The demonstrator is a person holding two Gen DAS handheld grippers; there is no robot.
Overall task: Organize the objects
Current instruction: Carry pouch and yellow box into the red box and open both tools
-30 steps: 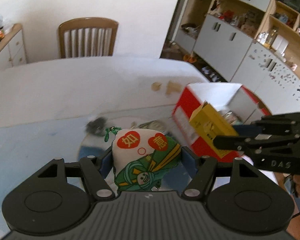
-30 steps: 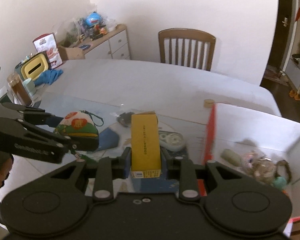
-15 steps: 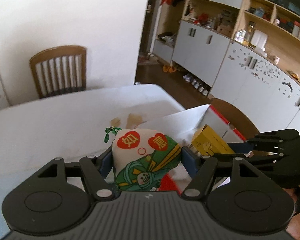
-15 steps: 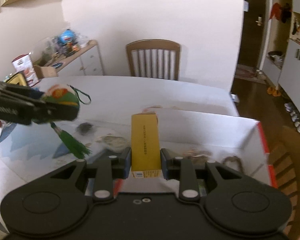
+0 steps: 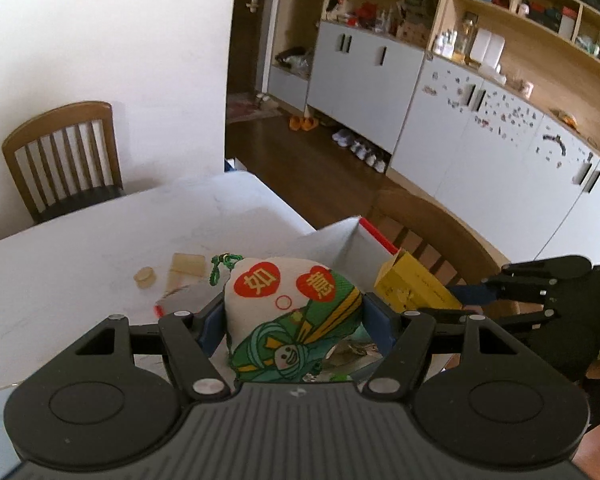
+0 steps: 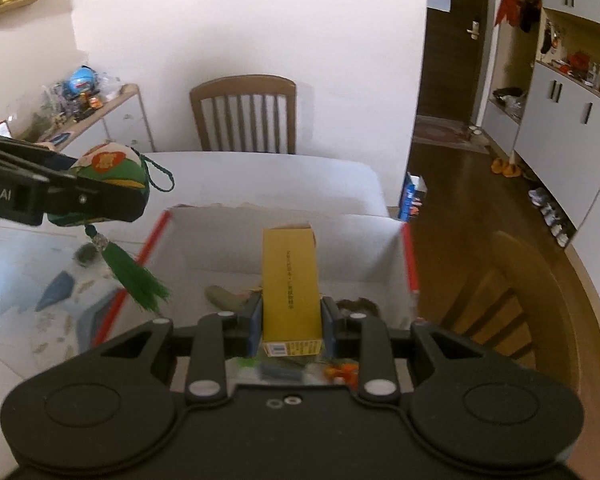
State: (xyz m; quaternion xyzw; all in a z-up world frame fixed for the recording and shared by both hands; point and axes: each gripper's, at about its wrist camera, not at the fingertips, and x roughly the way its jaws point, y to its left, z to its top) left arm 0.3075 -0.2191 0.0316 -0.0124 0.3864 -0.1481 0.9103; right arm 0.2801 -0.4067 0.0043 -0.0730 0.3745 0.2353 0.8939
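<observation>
1. The left gripper (image 5: 294, 316) is clamped on a stuffed fabric pouch (image 5: 292, 316), its blue pads pressing the pouch from both sides with the jaws fairly wide apart to fit it.
2. The pouch is white at the top with two red hearts bearing yellow characters, and green with a cartoon figure lower down; a green cord loops out at its upper left.
3. Seen from the right wrist, the same pouch (image 6: 114, 178) is held in the air above the table's left part, beside the box's left wall, with a green tassel (image 6: 138, 280) dangling below it.
4. The right gripper (image 6: 291, 316) is closed on a narrow yellow carton (image 6: 290, 280), gripped near its lower end so that most of its length sticks out ahead of the fingers.
5. The carton is held over the open cardboard box (image 6: 284, 240), which has white inner walls and red edges; small items lie on the box floor, too blurred to name.
6. From the left wrist view, the yellow carton (image 5: 414, 288) and the right gripper (image 5: 460, 300) show at the right, near the box's red-edged corner (image 5: 374, 236).
7. The box stands on the white table (image 5: 80, 264); two small tan pieces (image 5: 172, 270) lie on the tabletop beyond the pouch.
8. A wooden chair (image 6: 244, 116) stands at the far side of the table, and another chair (image 6: 516, 292) is just right of the box.
</observation>
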